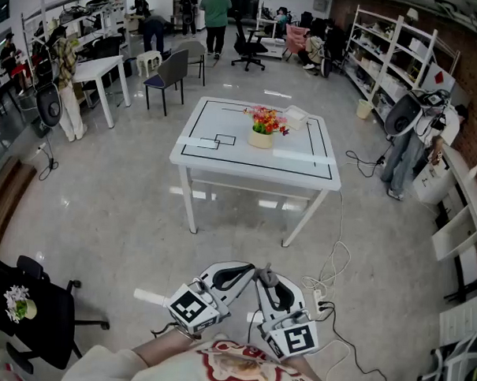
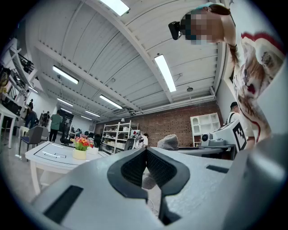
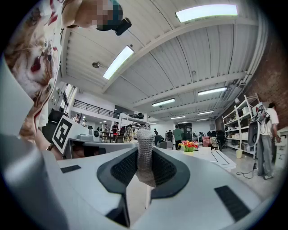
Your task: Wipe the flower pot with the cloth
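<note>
The grey waffle-knit cloth (image 3: 144, 155) looks rough and matt. The white rectangular table (image 1: 240, 150) is smooth; the pale grey floor (image 1: 103, 219) shines glossy.

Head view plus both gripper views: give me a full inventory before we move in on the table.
table: one, white with black tape lines, middle of the floor ahead.
flower pot: one, pale yellow, on the table.
flowers: one bunch, orange and pink, in the pot.
white item: one, on the table beyond the pot; too small to identify.
chair: one, grey, beyond the table, left.
office chair: one, black, near left.
shelving: white, along the right wall.
cables: white, on the floor, near right.
people: several, far end of the room.
cloth: one, grey, between the right gripper's jaws.
left gripper: grey, shut, empty.
right gripper: grey, shut on the cloth.
</note>
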### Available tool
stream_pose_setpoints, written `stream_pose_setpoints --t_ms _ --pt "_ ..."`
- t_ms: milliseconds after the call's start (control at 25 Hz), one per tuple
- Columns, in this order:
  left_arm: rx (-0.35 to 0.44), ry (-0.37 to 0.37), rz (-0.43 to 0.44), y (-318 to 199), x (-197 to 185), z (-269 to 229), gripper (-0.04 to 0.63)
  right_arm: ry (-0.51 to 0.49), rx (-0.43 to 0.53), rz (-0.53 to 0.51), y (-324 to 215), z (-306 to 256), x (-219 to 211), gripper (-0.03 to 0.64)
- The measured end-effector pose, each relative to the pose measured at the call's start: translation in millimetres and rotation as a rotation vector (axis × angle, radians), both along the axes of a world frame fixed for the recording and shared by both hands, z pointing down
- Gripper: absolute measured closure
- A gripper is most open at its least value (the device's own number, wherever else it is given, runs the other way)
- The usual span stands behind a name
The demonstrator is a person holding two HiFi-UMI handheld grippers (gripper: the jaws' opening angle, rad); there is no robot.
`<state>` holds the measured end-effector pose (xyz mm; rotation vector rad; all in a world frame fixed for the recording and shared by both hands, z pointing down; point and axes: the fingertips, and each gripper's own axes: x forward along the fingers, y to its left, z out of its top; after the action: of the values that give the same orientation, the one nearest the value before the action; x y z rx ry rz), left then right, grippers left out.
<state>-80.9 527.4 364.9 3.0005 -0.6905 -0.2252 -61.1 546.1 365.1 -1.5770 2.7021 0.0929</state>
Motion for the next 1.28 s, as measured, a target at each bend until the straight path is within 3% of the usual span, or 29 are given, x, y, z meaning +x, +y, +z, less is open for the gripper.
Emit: stream_pose_setpoints --t_ms 720,1280 --pt "0.008 0.002 0.020 3.4 1.0 -3.3 0.591 -0.015 0.022 0.012 4.1 -5.4 -3.9 0.543" --pt "-0.012 0.017 0.047 -5.3 16.1 4.4 0.591 -0.065 -0.018 0.056 -5.1 6.4 16.0 0.543"
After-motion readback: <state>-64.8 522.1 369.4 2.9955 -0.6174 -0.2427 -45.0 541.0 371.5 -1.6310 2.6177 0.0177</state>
